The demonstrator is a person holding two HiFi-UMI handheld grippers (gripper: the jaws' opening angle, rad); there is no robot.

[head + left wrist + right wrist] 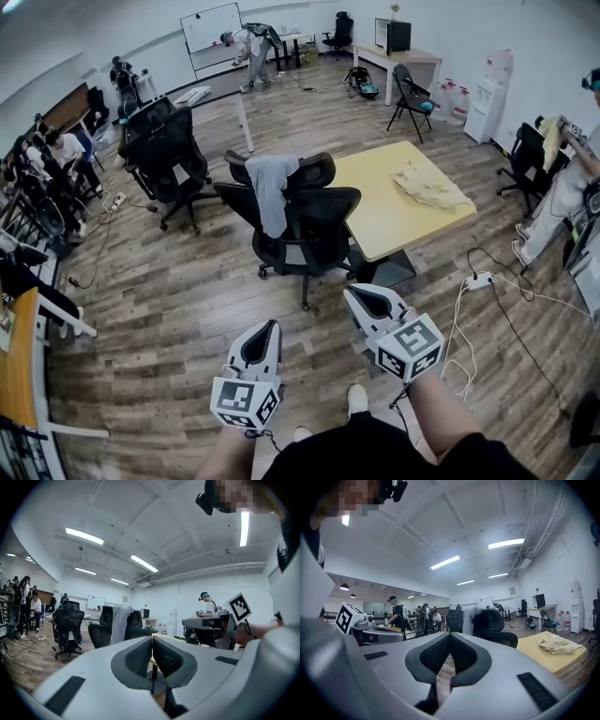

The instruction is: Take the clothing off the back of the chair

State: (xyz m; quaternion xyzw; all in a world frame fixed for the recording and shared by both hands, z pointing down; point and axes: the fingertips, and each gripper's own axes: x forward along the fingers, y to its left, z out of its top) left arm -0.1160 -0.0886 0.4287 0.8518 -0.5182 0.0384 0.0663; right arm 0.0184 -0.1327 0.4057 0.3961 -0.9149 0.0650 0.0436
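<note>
A grey garment (pixel 271 192) hangs over the back of a black office chair (pixel 314 230) that stands at the yellow table. A second black chair (pixel 319 169) is right behind it. My left gripper (pixel 268 326) and right gripper (pixel 360 292) are low in the head view, a stretch of floor short of the chair, both pointing toward it. In the left gripper view the left gripper (pixel 152 637) is shut and empty, with the garment (pixel 120 620) far ahead. The right gripper (pixel 450 634) is shut and empty too, and the garment (pixel 469 615) hangs ahead on the chair.
The yellow table (pixel 375 220) holds a crumpled beige cloth (pixel 429 185). More black chairs (pixel 169 155) stand to the left. A power strip (pixel 479 279) with cables lies on the floor at right. People stand and sit along the room's left and right edges.
</note>
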